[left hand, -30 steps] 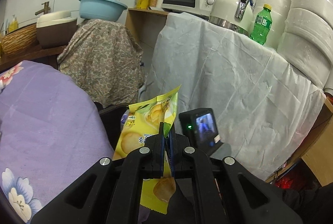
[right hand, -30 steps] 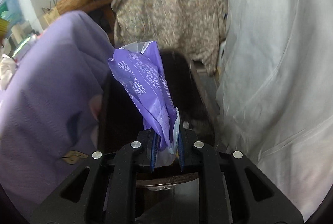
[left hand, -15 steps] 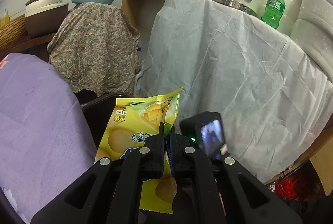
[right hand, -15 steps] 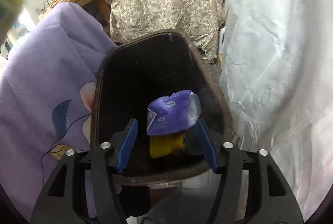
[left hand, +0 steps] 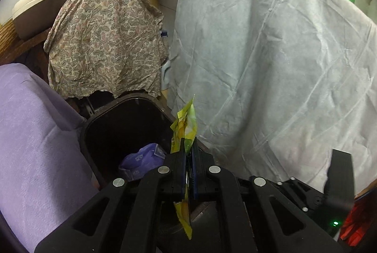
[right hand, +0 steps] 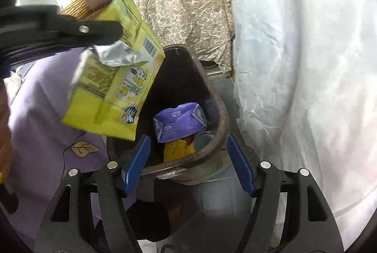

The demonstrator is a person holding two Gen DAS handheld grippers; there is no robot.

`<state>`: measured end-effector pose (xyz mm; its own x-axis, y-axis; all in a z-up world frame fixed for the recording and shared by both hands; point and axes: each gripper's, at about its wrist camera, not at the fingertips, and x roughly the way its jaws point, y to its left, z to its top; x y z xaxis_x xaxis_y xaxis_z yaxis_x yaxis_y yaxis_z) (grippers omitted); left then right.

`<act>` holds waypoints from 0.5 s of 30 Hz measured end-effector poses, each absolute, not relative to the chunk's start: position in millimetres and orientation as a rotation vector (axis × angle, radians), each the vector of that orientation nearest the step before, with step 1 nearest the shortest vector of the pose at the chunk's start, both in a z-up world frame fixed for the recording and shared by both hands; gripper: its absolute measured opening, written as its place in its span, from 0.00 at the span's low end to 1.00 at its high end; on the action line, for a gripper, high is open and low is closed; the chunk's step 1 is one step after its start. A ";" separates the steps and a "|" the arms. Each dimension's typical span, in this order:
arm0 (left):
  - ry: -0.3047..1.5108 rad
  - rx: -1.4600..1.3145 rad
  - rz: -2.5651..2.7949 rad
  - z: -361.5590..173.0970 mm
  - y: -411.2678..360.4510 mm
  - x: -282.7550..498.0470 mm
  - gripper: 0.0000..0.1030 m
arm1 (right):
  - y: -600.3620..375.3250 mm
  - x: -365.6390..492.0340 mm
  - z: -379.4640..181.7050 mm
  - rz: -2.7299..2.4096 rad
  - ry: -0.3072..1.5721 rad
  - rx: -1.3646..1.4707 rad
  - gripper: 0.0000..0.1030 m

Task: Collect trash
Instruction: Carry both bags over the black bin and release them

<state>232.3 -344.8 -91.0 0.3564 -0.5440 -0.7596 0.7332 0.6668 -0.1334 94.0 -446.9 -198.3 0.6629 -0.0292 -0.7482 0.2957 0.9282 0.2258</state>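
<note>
Yellow chip bag (left hand: 186, 128) stands edge-on in the closed left tongs (left hand: 187, 158), just right of the dark bin (left hand: 127, 121) with the purple wrapper (left hand: 141, 158) inside. From the right wrist, the empty right tongs (right hand: 187, 161) are opening above the bin's near rim; the bag hangs long-axis-down over the bin's left edge.

Two snack bags: yellow bag (right hand: 113, 78), purple bag (right hand: 179, 122); one bin (right hand: 219, 116).
</note>
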 end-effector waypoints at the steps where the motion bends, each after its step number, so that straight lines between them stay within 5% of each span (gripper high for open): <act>1: 0.875 0.249 -0.833 -92.6 -345.7 233.6 0.05 | -447.2 92.9 -197.8 -0.191 0.829 0.344 0.66; 3: 0.866 0.251 -0.831 -94.6 -346.5 235.0 0.06 | -447.7 90.7 -197.9 -0.194 0.830 0.349 0.66; 5: 0.863 0.258 -0.834 -96.2 -347.3 235.4 0.25 | -447.4 89.6 -196.8 -0.195 0.830 0.350 0.66; 7: 0.843 0.235 -0.818 -94.5 -344.3 235.5 0.72 | -445.0 89.3 -194.9 -0.195 0.828 0.342 0.66; 15: 0.847 0.061 -0.777 -76.8 -323.9 247.5 0.80 | -441.0 85.0 -190.0 -0.204 0.815 0.335 0.69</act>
<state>247.5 -323.9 -76.8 0.4087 -0.5935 -0.6933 0.6394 0.7283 -0.2465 85.0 -441.0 -190.0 0.6703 -0.0498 -0.7404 0.3051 0.9280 0.2138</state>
